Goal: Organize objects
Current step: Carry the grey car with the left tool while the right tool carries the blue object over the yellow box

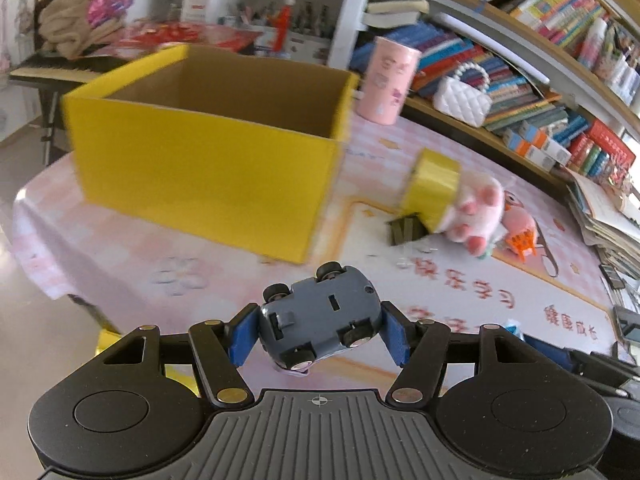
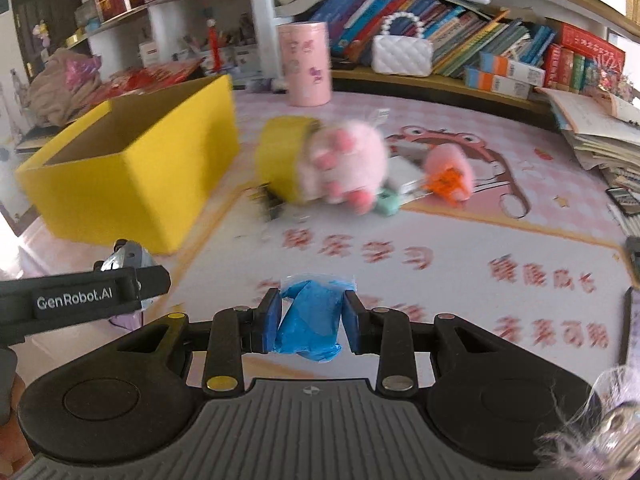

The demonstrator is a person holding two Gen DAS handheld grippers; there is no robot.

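The left hand-held gripper [image 1: 320,330] clamps a grey toy car [image 1: 320,312] upside down between its blue pads, wheels up, above the desk [image 1: 460,292] and short of the open yellow box [image 1: 208,160]. The right hand-held gripper [image 2: 311,322] is closed on a blue packet [image 2: 310,320], held clear of the desk. Beside the box lie a yellow tape roll [image 1: 432,186] and a pink plush [image 1: 478,210], touching; a pink canister [image 1: 386,80] stands behind.

Bookshelves [image 2: 460,40] w/ books behind pink-clothed table [image 2: 440,240]; daylit rm.
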